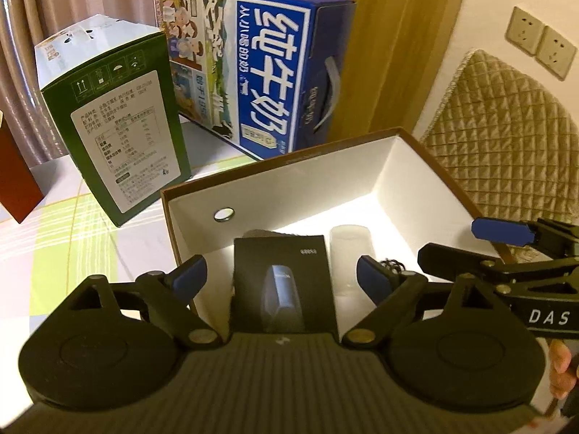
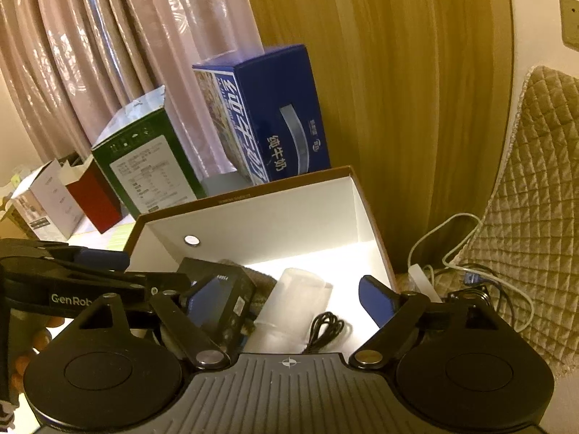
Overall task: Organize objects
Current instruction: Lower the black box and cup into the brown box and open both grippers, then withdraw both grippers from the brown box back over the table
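Currently, you are working at the open storage box [image 1: 394, 181], and both claws are standing spread wide with nothing between their pads. Judging by the layout, you are in the packing step: items are going into this white-lined box, and neither claw is carrying anything.

The box is sitting on the tablecloth [image 1: 72, 224], in front of the blue milk carton [image 1: 260, 72] and the green carton [image 1: 119, 123]. Inside it, from largest to smallest, you are seeing:
- a black product box [image 1: 282, 282] standing at the left side, leaning on a grey-brown fabric item [image 2: 262, 282];
- a translucent plastic cup [image 2: 293, 296] lying just beside it;
- a coiled black cable [image 2: 327, 325] resting beside the cup.

The left gripper [image 1: 282, 278] is hovering over the black product box; the right gripper [image 2: 289, 300] is hovering over the cup and cable. The next move likely calls for a further loose object, such as the white cable [image 2: 452, 249] outside the right wall.
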A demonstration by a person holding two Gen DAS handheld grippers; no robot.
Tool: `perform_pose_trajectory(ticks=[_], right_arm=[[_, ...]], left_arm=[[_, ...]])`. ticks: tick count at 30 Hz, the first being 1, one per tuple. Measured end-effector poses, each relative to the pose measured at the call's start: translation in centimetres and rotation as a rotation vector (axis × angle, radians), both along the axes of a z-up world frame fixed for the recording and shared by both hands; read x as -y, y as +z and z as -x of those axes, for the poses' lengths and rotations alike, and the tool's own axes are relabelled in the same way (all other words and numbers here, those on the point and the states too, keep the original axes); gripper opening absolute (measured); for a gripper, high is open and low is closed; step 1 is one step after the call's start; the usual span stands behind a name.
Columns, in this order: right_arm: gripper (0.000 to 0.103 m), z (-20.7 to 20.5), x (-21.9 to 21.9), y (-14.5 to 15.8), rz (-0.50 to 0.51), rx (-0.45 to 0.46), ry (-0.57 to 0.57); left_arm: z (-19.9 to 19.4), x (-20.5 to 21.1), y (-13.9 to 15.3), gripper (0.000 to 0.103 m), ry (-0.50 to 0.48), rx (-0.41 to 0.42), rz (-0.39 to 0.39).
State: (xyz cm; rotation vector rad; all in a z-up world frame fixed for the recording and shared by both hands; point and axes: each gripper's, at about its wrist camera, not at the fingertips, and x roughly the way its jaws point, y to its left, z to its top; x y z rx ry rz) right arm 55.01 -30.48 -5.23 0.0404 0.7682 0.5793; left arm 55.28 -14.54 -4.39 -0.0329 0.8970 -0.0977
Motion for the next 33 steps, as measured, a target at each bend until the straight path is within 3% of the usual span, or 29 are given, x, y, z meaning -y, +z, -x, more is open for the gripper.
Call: perform_pose_trajectory(ticks=[13, 33], right_arm=[[0.101, 4.9, 2.8, 2.3, -0.043, -0.006, -0.052], [0.101, 12.5, 4.0, 3.3, -0.033, -0.038, -0.059]], left_arm=[[5.3, 0.0, 2.9, 0.095, -0.019, 0.023, 0.034], [14.7, 0.0, 5.0, 0.095, 0.021, -0.002, 0.056]])
